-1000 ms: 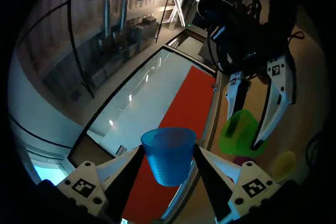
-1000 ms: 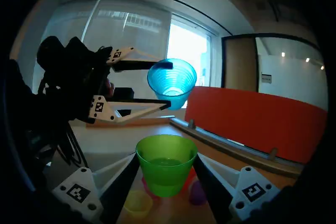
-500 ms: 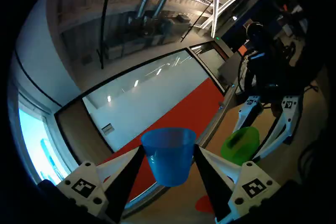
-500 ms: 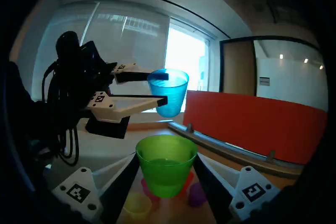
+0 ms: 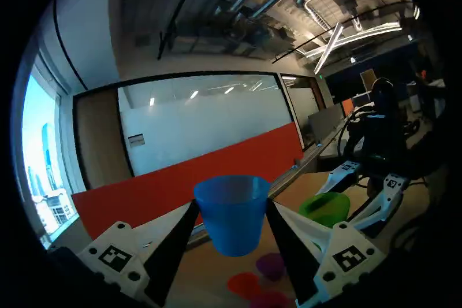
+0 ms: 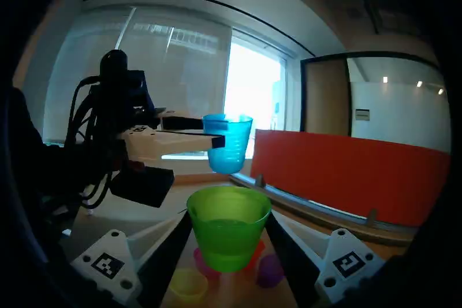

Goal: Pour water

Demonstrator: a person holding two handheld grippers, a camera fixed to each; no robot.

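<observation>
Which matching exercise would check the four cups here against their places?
Things:
1 blue cup
2 green cup
3 yellow cup
4 purple cup

Places:
A held by the right gripper, liquid inside
B below the green cup, leftward in the right gripper view
C held upright by the left gripper
D below the green cup, rightward in the right gripper view

Pairs: 1-C; 2-A; 3-B; 4-D
</observation>
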